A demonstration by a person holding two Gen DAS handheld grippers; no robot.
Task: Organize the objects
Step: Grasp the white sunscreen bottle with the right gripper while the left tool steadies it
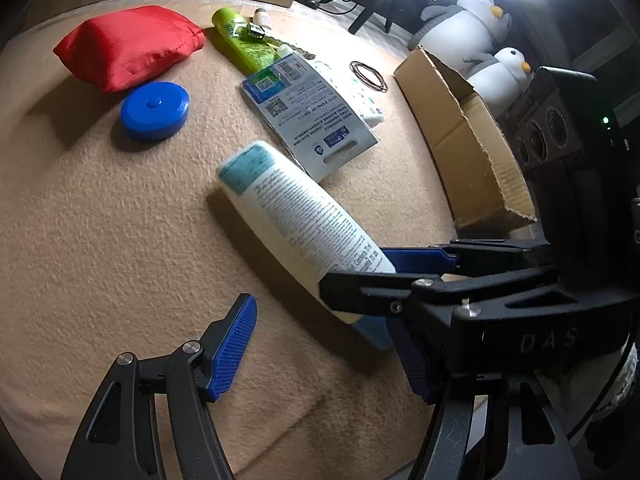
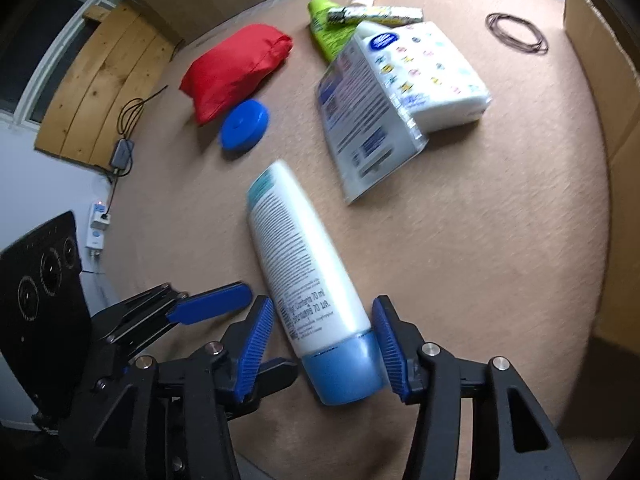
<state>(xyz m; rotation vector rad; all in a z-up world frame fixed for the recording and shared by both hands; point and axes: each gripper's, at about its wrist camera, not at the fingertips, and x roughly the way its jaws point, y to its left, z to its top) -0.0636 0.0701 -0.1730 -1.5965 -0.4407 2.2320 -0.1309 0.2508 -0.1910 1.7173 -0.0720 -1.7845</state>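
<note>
Red pouch (image 2: 236,70): far left on the tan carpet (image 2: 480,240), lying flat.
Blue round case (image 2: 244,124): just beside the pouch's near corner — flat on the carpet.
Left gripper (image 1: 326,344): jaws apart, nothing between them; one blue pad (image 1: 234,348) hangs over bare carpet left of the tube.
White tube (image 2: 304,264): lies at the middle of the carpet, its blue cap (image 2: 346,372) toward the grippers and its crimped end pointing away toward the pile.
Right gripper (image 2: 324,346): straddles the cap end, one ribbed pad on each side. The right-hand pad looks to touch the cap; a narrow gap shows at the left-hand pad, so the grip is not clamped.
Green tube (image 2: 326,30): at the back, partly under a thin patterned stick (image 2: 376,14).
Blister card (image 2: 360,128): leans on a white tissue pack (image 2: 436,76), both beyond the white tube.
Hair ties (image 2: 516,34): dark rings, well apart to the right of the pack.
Cardboard box (image 2: 600,80): at the far right edge — open flap facing the carpet.
</note>
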